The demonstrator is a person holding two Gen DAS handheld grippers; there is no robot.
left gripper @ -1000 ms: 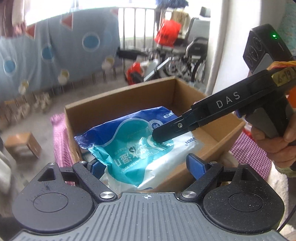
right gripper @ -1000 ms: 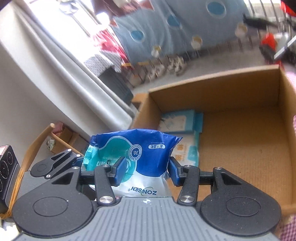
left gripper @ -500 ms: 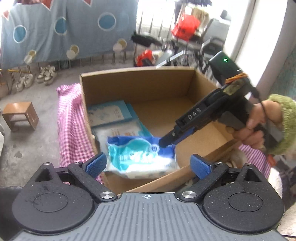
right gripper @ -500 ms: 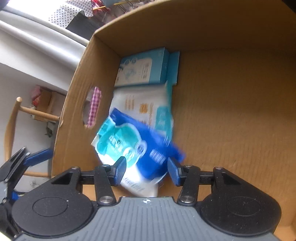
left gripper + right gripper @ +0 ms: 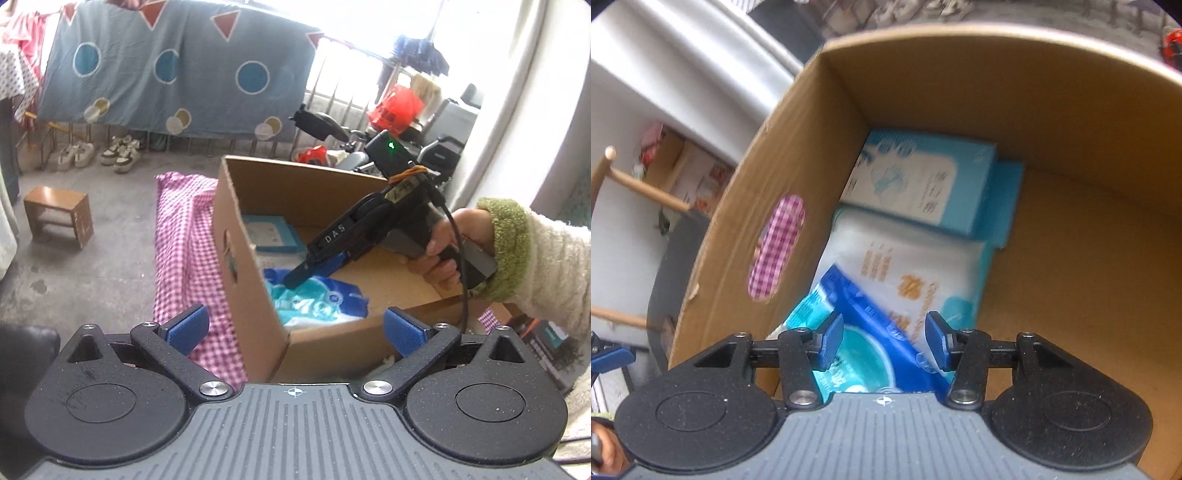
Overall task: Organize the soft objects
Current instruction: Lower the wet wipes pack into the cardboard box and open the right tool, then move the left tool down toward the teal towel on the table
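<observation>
An open cardboard box [image 5: 251, 280] [image 5: 923, 92] holds a light blue carton [image 5: 271, 232] [image 5: 923, 181] and a white wipes pack [image 5: 916, 266] along its left wall. My right gripper [image 5: 884, 339] [image 5: 295, 277] reaches down into the box, shut on a blue and teal wipes pack [image 5: 317, 299] [image 5: 871, 347]. The pack lies low at the box's near left corner, partly over the white pack. My left gripper [image 5: 295, 330] hangs outside the box's near corner. Its jaws are opening wide, and no object is between them.
A pink checked cloth [image 5: 184, 240] lies under the box and shows through the wall's hand hole [image 5: 777, 251]. A small wooden stool [image 5: 57, 214] and shoes [image 5: 96, 153] are on the floor at left. A hand in a green-cuffed sleeve [image 5: 506, 251] holds the right gripper.
The right gripper carried the blue pack down into the box's near left corner. The left gripper let the pack go, opened wider and drew back outside the box.
</observation>
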